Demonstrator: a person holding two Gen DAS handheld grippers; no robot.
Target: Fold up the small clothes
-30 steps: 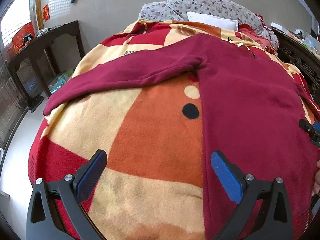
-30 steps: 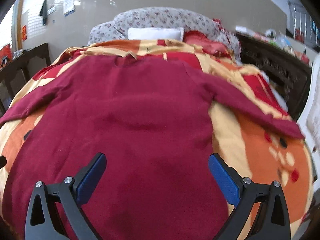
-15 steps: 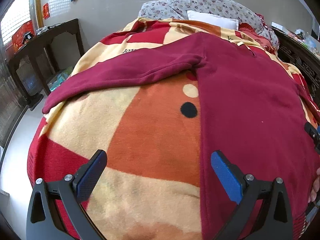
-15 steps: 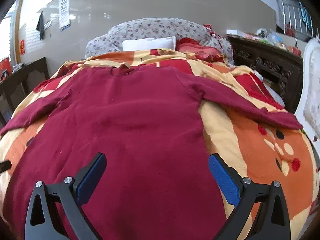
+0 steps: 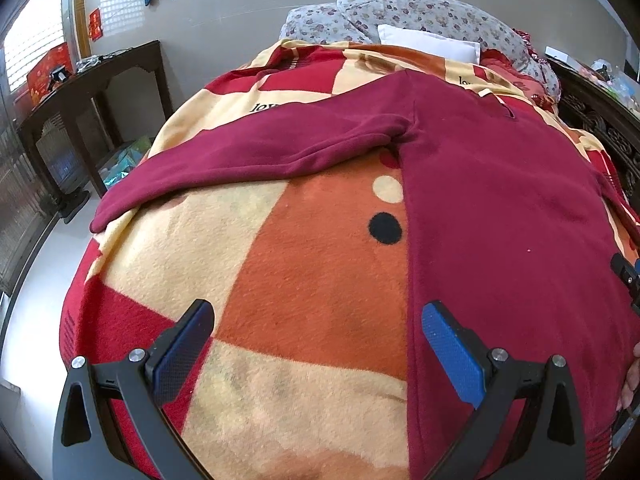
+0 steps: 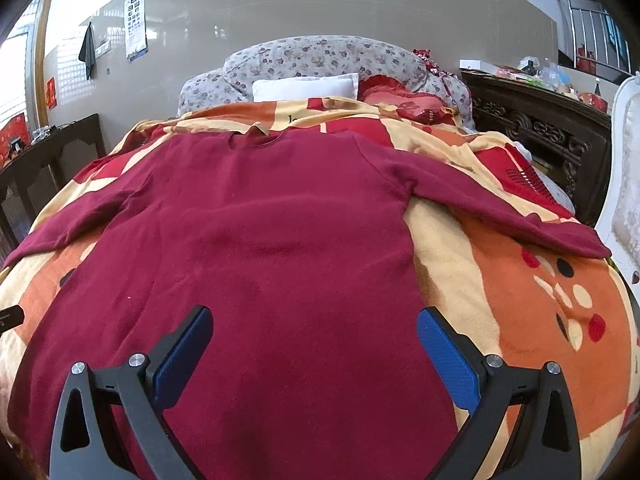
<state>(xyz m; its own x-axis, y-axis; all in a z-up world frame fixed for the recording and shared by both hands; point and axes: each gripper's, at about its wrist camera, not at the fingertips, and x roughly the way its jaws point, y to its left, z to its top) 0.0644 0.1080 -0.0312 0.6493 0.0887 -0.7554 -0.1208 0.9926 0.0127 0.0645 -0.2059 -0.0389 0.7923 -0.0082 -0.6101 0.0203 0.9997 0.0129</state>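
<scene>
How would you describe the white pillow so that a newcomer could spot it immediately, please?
Start at the bed's far end, where the floral bedding is heaped against the wall. The white pillow lies just before it, above the patterned blanket. It is the only plain white item there.

A dark red long-sleeved fleece top (image 6: 280,240) lies spread on a patchwork plush blanket (image 5: 280,280), with a white rectangular pillow (image 6: 306,86) behind.

Beige wall (image 6: 320,12) w/ ceiling-light reflections; dark wood side table (image 5: 92,80) by bright window (image 5: 32,52); carved dark cabinet (image 6: 540,132) opposite.
</scene>
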